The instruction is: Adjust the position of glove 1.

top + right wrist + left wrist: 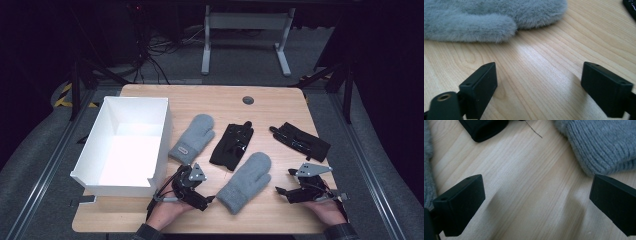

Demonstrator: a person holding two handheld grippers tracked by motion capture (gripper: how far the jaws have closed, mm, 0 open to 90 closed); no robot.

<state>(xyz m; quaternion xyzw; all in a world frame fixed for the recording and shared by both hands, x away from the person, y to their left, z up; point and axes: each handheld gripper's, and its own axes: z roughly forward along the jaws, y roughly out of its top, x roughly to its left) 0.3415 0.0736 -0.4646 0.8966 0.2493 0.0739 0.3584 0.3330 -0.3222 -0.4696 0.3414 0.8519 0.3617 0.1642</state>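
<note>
The near grey mitten (245, 182) lies flat on the table (280, 100) at the lower middle of the high view, its cuff toward the bottom edge and its rounded tip pointing up and right; nothing holds it. Either side of it sits a gripper: the left gripper (192, 192) just off its cuff, the right gripper (287, 182) a little way off its right flank. In the right gripper view the fingers (480, 87) stand wide apart over bare wood, with the furry mitten and its thumb lying ahead across the upper left of the frame, apart from them. The left gripper view shows the same: fingers (461, 202) spread wide, empty, the ribbed cuff at the upper right just beyond one of them. Farther up lie a second grey mitten (192, 137), a black glove (232, 145) in the middle and another black glove (300, 140) at the right, and a white box (165, 130) stands empty at the left. My reading is that the gloves are meant for that box and this is the approach to the near mitten. The next move calls for closing in on the soft fabric, pinching enough of it to lift, then carrying it left over the box wall.
</note>
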